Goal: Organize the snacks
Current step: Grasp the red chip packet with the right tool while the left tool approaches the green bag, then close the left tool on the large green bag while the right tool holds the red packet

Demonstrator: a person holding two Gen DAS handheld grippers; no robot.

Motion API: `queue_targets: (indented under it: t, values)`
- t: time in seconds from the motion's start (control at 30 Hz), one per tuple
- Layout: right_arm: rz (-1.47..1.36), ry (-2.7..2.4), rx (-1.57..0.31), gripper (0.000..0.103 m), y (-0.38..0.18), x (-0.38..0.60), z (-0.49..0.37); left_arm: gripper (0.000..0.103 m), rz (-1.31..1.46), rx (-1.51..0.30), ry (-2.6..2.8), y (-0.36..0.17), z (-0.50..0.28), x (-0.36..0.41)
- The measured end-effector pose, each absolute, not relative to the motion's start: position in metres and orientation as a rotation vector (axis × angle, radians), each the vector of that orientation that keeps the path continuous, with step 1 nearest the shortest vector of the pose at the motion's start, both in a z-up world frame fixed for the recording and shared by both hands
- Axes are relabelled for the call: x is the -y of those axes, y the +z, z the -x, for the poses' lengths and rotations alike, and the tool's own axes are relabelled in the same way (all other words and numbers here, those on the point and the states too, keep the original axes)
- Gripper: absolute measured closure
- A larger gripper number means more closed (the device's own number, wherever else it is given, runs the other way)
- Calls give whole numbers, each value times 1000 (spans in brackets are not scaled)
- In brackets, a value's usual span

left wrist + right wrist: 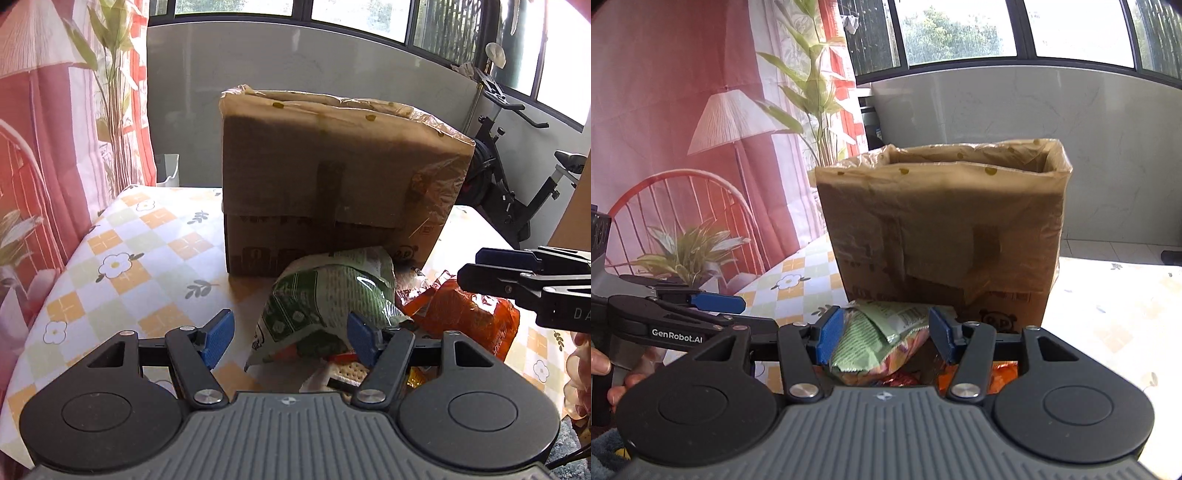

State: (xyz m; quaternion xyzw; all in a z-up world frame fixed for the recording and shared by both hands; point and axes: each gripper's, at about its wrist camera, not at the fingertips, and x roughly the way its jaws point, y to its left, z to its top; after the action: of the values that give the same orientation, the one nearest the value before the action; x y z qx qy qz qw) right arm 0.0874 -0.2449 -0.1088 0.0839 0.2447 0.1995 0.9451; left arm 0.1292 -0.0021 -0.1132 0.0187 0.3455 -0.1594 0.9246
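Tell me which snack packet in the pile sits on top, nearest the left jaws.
The crinkled green-and-white plastic snack bag. It lies on top of the pile, reaching between the open left gripper jaws; the shiny orange plastic packet sits lower, to the right.

We note the box (pixel 332 177) standing on the bench (pixel 122 258). Snack packets (pixel 332 302) lie heaped before it, between it and both claws; exercise bike (pixel 517 177) behind, right.
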Motion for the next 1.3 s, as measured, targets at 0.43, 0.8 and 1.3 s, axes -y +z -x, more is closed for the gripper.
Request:
queue_targets:
  t: [0.43,0.8,1.3]
  values:
    - [-30,597,-686,48,-172,205,-34,34,-38,-705,-277,-133,-98,-9]
    - [212,681,-793,37,-217,176,-33,34,-17,-711,-252,-139,-84,-19]
    - [214,673,-760,70,-222,170,-44,34,9,-731,-243,-145,-87,-22]
